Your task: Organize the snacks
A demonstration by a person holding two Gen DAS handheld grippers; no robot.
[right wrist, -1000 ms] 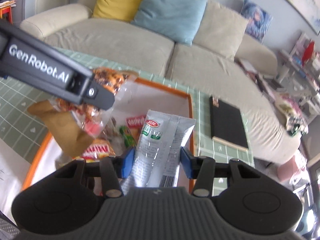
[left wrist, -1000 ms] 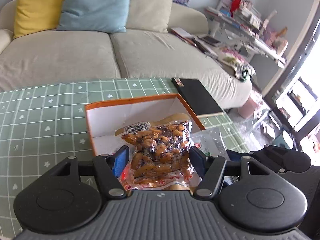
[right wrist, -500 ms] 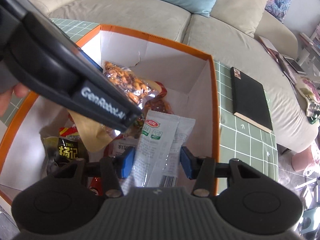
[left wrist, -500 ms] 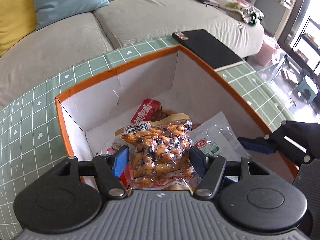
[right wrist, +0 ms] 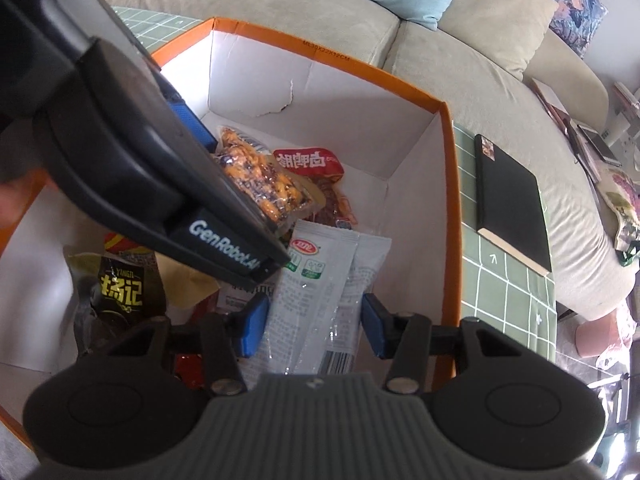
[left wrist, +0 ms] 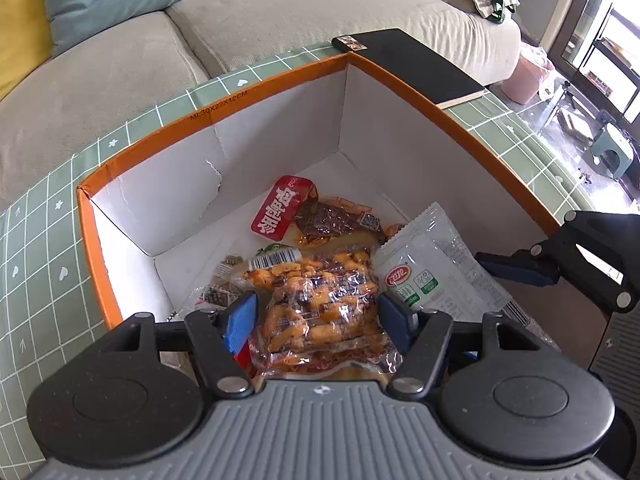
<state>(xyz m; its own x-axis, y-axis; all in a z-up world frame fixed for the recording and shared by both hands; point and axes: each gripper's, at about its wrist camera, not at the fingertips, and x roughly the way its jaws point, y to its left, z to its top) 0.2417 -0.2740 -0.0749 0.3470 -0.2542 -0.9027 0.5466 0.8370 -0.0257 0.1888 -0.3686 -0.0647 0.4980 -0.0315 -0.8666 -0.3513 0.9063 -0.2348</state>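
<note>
An orange-rimmed white box sits on the green checked table, also shown in the right wrist view. My left gripper is shut on a clear packet of orange peanuts, held low inside the box. My right gripper is shut on a white and clear packet with a red and green logo, also inside the box; the packet shows in the left wrist view. A red packet and a dark brown packet lie on the box floor.
A black notebook lies on the table just past the box's far right corner. A black and yellow packet lies in the box near its left. The beige sofa stands behind the table. The left gripper body crosses the right wrist view.
Both grippers have moved down from above the box rim into the box, each still holding its packet. The box floor and the packets on it have come into view.
</note>
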